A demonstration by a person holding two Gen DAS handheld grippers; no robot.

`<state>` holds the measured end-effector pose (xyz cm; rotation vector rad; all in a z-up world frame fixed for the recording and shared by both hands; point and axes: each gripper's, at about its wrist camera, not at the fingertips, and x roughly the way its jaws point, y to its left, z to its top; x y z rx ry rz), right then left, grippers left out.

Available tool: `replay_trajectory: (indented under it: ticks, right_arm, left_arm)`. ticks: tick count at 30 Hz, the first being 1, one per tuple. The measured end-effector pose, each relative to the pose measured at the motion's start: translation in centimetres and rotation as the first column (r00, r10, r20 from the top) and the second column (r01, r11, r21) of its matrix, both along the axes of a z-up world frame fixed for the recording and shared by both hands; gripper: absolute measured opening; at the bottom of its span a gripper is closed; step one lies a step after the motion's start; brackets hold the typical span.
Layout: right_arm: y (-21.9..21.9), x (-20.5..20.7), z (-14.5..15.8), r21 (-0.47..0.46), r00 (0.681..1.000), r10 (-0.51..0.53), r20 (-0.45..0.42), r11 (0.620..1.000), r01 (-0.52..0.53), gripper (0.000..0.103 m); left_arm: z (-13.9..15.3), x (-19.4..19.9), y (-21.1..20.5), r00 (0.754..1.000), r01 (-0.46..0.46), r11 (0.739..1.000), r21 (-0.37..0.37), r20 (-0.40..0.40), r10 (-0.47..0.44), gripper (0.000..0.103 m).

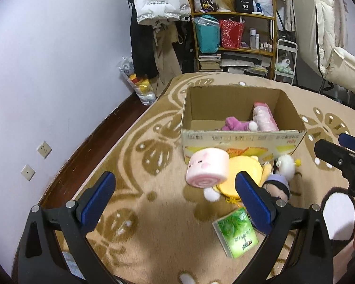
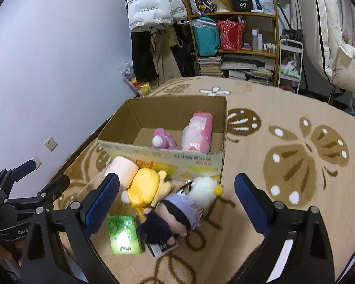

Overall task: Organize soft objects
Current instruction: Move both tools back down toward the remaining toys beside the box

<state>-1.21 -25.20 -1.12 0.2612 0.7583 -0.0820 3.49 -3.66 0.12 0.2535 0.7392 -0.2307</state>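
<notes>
Both claws wide, empty: left claw [image 1: 175, 191], right claw [image 2: 176, 193]. Nearest on carpet [image 2: 295, 118]: green pack [image 2: 123, 234], doll [image 2: 170, 215], yellow plush [image 2: 145, 189], white plush [image 2: 204, 188], pink roll [image 1: 207, 166], heaped touching box front. Beyond, open box [image 2: 163, 158] holding purple plush [image 2: 162, 139] and pink pack [image 2: 197, 132], side by side. Farthest, cluttered shelf [image 2: 234, 14].

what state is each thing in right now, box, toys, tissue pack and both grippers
cardboard box: open, upright on the rug
purple plush: inside the box
pink pack: inside the box, leaning on its right wall
pink roll plush: outside, against the box front
yellow plush: outside, on the rug
dark-haired doll: lying on the rug
green tissue pack: flat on the rug
left gripper: open, empty
right gripper: open, empty
</notes>
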Motion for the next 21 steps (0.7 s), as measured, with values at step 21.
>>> replay_trajectory:
  ticks: [21]
  right_arm:
    - [-0.5, 2.4, -5.7, 0.072, 0.990, -0.010, -0.143, 0.997, 0.020, 0.102]
  left_arm:
    - [-4.6, 1.1, -1.2, 0.992, 0.017, 0.999, 0.034, -0.129, -0.012, 0.100]
